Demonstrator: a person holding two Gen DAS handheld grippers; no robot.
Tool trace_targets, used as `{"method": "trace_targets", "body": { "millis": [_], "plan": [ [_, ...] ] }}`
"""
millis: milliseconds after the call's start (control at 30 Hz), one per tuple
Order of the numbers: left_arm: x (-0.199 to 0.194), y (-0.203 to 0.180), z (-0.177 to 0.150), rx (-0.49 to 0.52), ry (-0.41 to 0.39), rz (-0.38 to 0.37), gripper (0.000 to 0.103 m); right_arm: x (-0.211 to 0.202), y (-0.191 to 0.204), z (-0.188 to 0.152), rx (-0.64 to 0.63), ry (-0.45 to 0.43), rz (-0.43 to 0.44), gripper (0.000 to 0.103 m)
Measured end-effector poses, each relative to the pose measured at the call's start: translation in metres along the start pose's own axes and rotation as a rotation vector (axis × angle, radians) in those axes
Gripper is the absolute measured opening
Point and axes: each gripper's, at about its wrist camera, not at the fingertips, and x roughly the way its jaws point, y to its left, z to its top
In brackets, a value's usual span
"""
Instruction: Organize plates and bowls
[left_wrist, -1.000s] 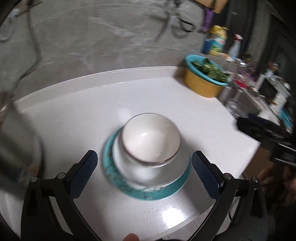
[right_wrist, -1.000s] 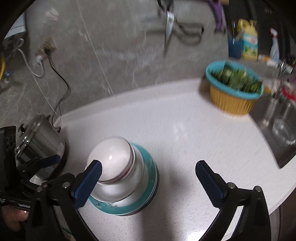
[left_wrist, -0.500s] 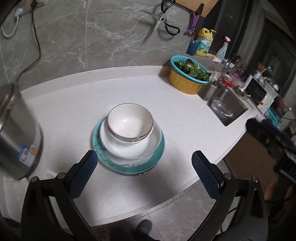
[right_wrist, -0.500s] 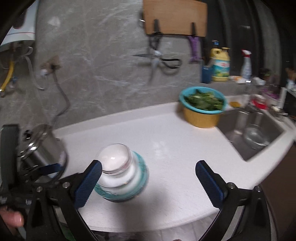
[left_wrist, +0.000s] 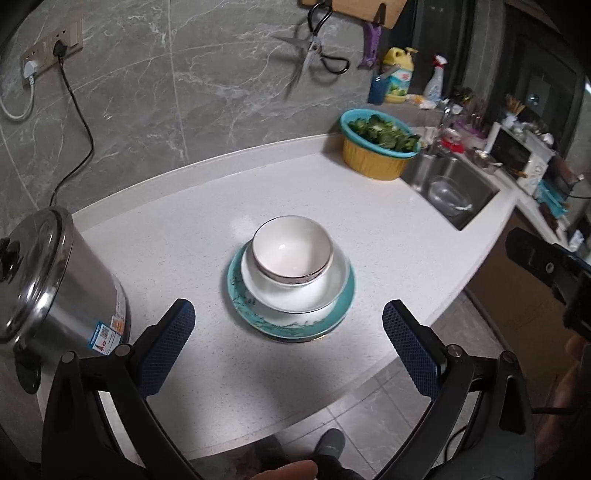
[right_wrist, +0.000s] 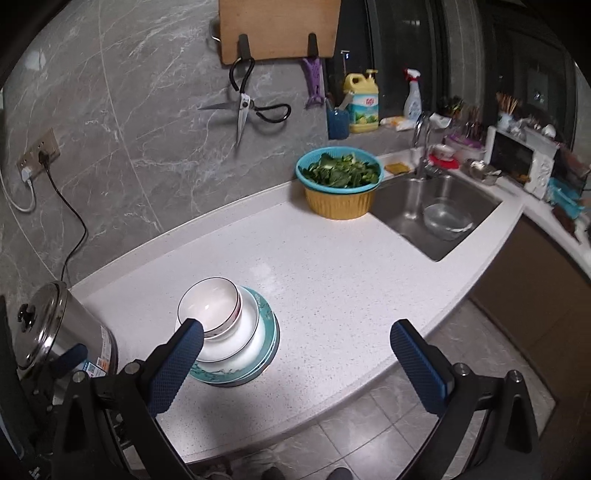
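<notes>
While both my grippers hang wide apart and hold nothing, the left gripper and right gripper sit nearest me above the white counter's front edge. Beyond them, a small white bowl nests in a wider white bowl on a teal plate mid-counter, a steel pot to its left. Farthest, a basket of greens stands beside the sink.

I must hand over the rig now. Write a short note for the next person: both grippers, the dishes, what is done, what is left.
Left gripper: open, empty, above the near counter edge.
Right gripper: open, empty, to the right of the stack.
Dishes: small bowl sits in the white bowl, which sits on the teal plate, mid-counter, beside the steel pot.
Done: stacking looks finished.
Left: probably nothing; the glass bowl in the sink may not belong to the job.
</notes>
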Motion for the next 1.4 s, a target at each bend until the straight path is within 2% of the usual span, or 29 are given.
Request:
{"method": "trace_targets", "body": {
  "millis": [200,500,767,900,1400],
  "plan": [
    [-0.024,0.002,0.015,0.012,-0.025,-0.033,0.103,-0.025,0.006,0.005,0.018,-0.048,-0.05,0.103],
    [-0.028,-0.006,0.024,0.036,0.003,-0.008,0.103,-0.026,0.006,0.011,0.025,-0.041,-0.099,0.103],
    [-0.026,-0.007,0.025,0.028,0.006,-0.027,0.103,-0.024,0.007,0.013,0.018,-0.039,-0.086,0.103],
    [-0.026,-0.008,0.025,0.031,0.012,0.001,0.103,-0.022,0.01,0.016,0.006,-0.042,-0.08,0.103],
    [-0.027,-0.003,0.028,-0.001,-0.003,0.015,0.103,-0.018,0.016,0.016,-0.012,-0.037,-0.064,0.103]
  ]
}}
